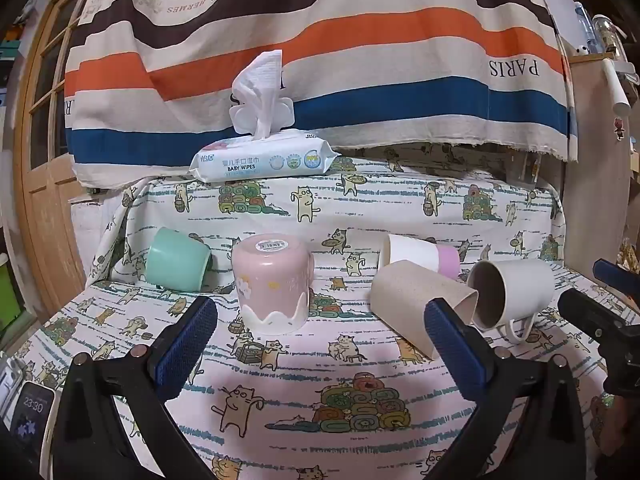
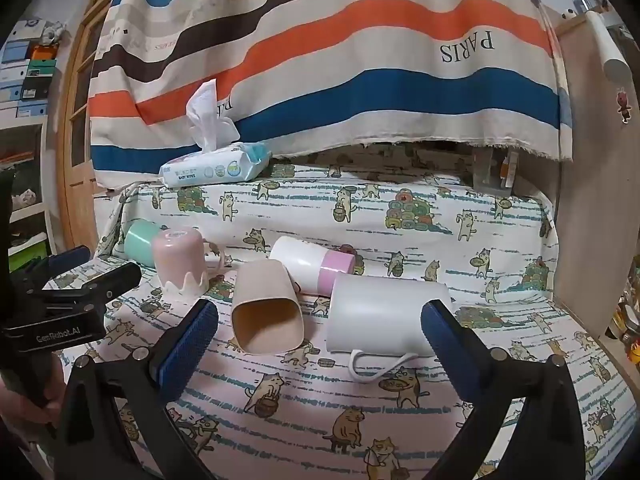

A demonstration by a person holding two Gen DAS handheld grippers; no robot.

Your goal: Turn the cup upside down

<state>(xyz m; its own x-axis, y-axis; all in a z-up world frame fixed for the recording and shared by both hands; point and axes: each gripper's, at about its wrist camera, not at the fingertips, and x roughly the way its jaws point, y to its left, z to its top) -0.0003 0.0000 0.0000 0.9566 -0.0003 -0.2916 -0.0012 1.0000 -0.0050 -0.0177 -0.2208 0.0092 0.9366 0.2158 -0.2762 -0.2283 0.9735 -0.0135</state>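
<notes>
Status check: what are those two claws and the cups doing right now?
Left gripper open, empty. Right gripper open, empty. Pink flower-print mug upside down; four cups on their sides.

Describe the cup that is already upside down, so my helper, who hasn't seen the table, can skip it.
On the cat-print tablecloth, look below the baby wipes pack sitting on the raised ledge. The pink cup stands there, right of the mint green cup. It alone rests on its rim, barcode sticker on top, white scalloped band at the bottom; the others lie on their sides.
</notes>
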